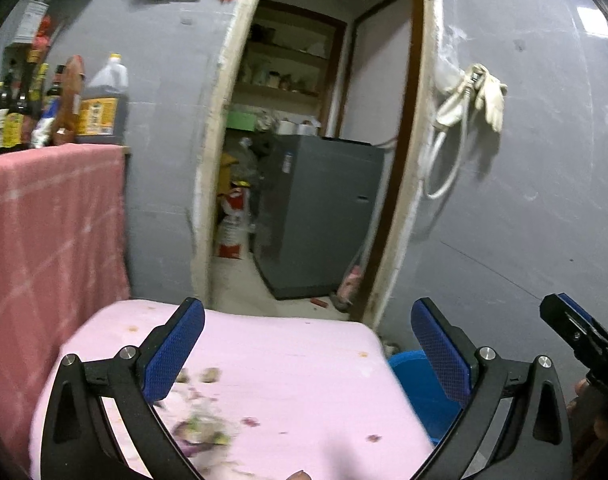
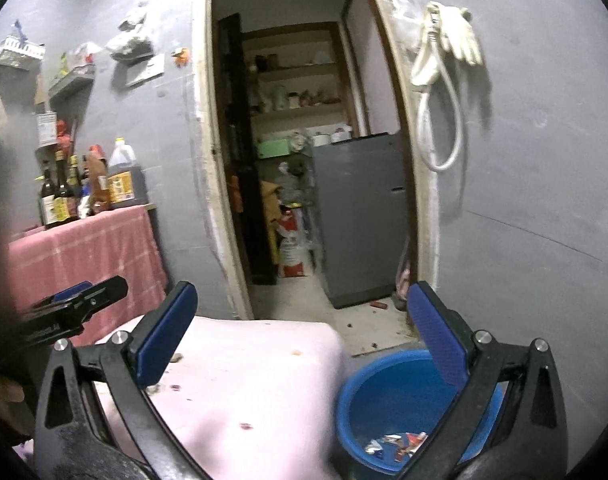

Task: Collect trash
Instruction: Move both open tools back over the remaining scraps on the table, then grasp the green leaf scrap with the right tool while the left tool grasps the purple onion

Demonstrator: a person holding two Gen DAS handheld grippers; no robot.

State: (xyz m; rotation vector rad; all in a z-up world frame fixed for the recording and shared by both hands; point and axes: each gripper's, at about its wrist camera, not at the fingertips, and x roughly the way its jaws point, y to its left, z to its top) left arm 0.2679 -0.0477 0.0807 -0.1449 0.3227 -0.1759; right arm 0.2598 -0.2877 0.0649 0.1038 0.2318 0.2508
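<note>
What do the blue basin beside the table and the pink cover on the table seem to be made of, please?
The blue basin looks like moulded plastic: uniform colour, smooth rolled rim, slight sheen. The pink cover seems a soft, matte cloth or padded sheet, judging by its rounded, draped corners and stains; blur leaves the weave unclear.

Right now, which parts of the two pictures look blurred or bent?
Left wrist view: the scraps on the pink table are smeared and the doorway frame bows outward. Right wrist view: the blue bucket and its wrappers are soft, and the corners are black.
</note>
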